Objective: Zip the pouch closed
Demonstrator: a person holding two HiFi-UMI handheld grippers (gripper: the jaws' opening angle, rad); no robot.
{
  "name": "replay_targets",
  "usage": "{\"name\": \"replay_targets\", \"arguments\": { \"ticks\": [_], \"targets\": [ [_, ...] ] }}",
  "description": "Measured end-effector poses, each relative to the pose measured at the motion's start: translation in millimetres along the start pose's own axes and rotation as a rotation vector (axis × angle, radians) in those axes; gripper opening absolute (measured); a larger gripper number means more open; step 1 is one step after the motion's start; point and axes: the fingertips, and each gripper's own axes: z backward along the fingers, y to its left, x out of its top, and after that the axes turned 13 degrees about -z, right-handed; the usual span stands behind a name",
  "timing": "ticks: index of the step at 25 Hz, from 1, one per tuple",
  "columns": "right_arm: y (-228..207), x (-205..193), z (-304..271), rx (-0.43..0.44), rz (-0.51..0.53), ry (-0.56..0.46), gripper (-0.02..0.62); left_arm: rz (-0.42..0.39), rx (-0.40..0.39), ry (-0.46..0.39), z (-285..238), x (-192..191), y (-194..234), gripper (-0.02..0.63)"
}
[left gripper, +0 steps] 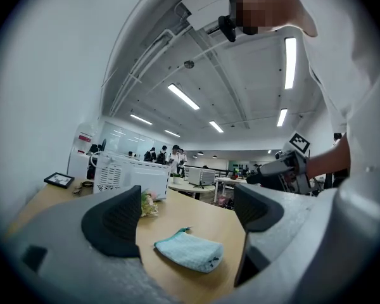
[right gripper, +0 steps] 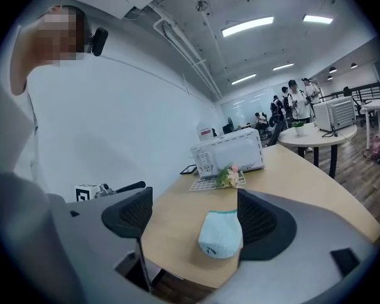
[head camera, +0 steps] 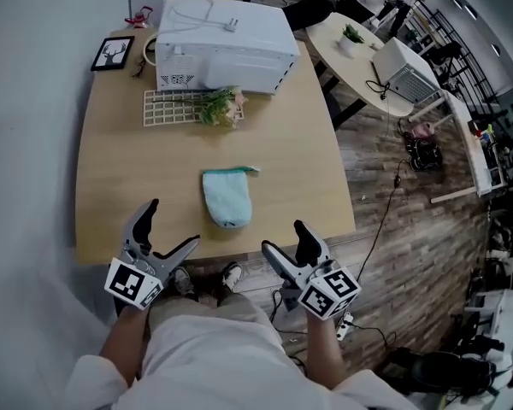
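Observation:
A pale teal fuzzy pouch lies flat near the front edge of the wooden table, its zip end toward the far side. It also shows in the left gripper view as the pouch and in the right gripper view as the pouch. My left gripper is held open over the front edge, left of the pouch and apart from it. My right gripper is open just off the table's front edge, right of the pouch. Neither holds anything.
A white microwave stands at the table's far side, with a white wire rack and a small flower bunch before it. A framed picture lies at the far left. A round table and cables are to the right.

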Motion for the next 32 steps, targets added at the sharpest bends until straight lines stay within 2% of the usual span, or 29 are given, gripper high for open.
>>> {"name": "replay_targets", "arguments": {
  "ticks": [3,7,11,18,21,24,32],
  "targets": [
    [-25,2,-15,0.017,0.002,0.027,0.399,0.002,0.017,0.023,-16,-7,2,0.451],
    [-66,-4,-45,0.025,0.089,0.126,0.393,0.007,0.069,0.05,-37,-5,7,0.45],
    [-111,-5,-80,0.014,0.141,0.195,0.365,-0.004,0.069,0.064,-60,6,-4,0.45],
    [-169,-30,-137,-0.006,0.304,0.354,0.342,0.001,0.128,0.091,-80,6,-8,0.449],
    [-187,-33,-157,-0.024,0.38,0.378,0.315,0.006,0.165,0.12,-76,1,-5,0.45],
    [-201,-46,-177,-0.026,0.483,0.447,0.276,0.013,0.208,0.15,-69,-2,-1,0.449],
    [-223,-74,-215,-0.034,0.642,0.589,0.241,-0.006,0.286,0.196,-53,2,4,0.449]
  ]
}}
